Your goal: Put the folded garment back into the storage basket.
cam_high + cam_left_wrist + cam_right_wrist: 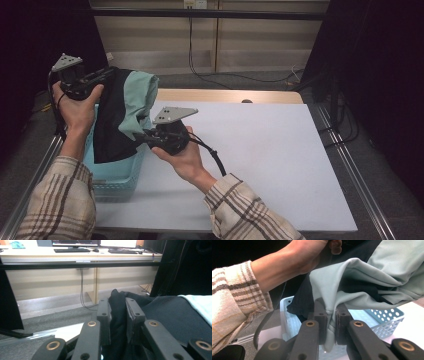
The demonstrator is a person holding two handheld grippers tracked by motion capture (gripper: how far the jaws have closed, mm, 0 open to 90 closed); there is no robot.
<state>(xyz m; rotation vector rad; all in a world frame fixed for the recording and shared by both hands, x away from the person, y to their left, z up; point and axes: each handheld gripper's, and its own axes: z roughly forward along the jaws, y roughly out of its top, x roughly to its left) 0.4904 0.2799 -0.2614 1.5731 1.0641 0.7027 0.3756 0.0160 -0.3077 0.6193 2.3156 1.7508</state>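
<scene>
The black-and-mint garment [122, 112] hides much of the blue basket [117, 172] below, clamped in both left tool [117, 315] and right tool [331, 320].

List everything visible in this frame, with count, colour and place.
garment: one, black and pale green, held up over the basket
basket: one, light blue with holes, at the table's left edge
table: one, white top, centre
desk: one, light wood, far side of the room, with monitors and keyboards
cables: several, black, on the floor behind the table
left gripper: one, black, shut on the garment's black part
right gripper: one, black, shut on the garment's green part
sleeves: two, plaid beige, bottom edge
</scene>
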